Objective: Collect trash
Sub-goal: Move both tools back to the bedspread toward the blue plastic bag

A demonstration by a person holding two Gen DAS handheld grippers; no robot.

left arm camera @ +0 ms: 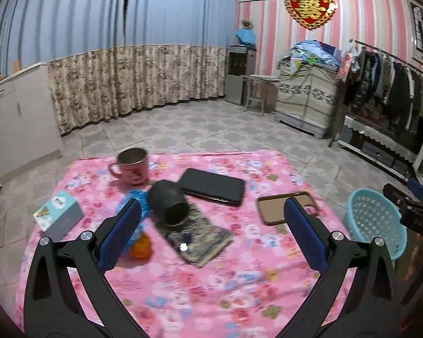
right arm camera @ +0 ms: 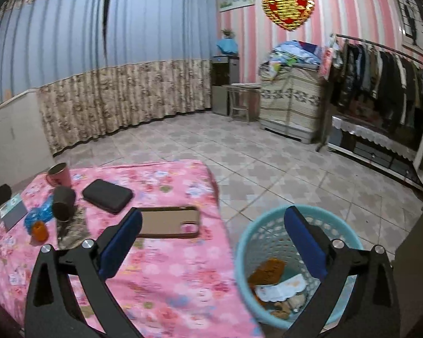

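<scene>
A crumpled blue plastic wrapper (left arm camera: 138, 205) and an orange lump (left arm camera: 140, 246) lie on the pink flowered table (left arm camera: 211, 281), just behind my left gripper's left finger. My left gripper (left arm camera: 211, 231) is open and empty above the table. A light blue trash basket (right arm camera: 268, 242) stands on the floor right of the table and holds paper and brown scraps (right arm camera: 279, 287). My right gripper (right arm camera: 213, 239) is open and empty, its right finger over the basket. The wrapper (right arm camera: 38, 214) and orange lump (right arm camera: 39, 231) also show in the right wrist view.
On the table are a pink mug (left arm camera: 132, 167), a tipped dark cup (left arm camera: 169, 205) on a patterned cloth (left arm camera: 200, 239), a black case (left arm camera: 213, 186), a brown phone case (left arm camera: 284, 207) and a small box (left arm camera: 57, 214). A clothes rack (left arm camera: 386, 90) stands right.
</scene>
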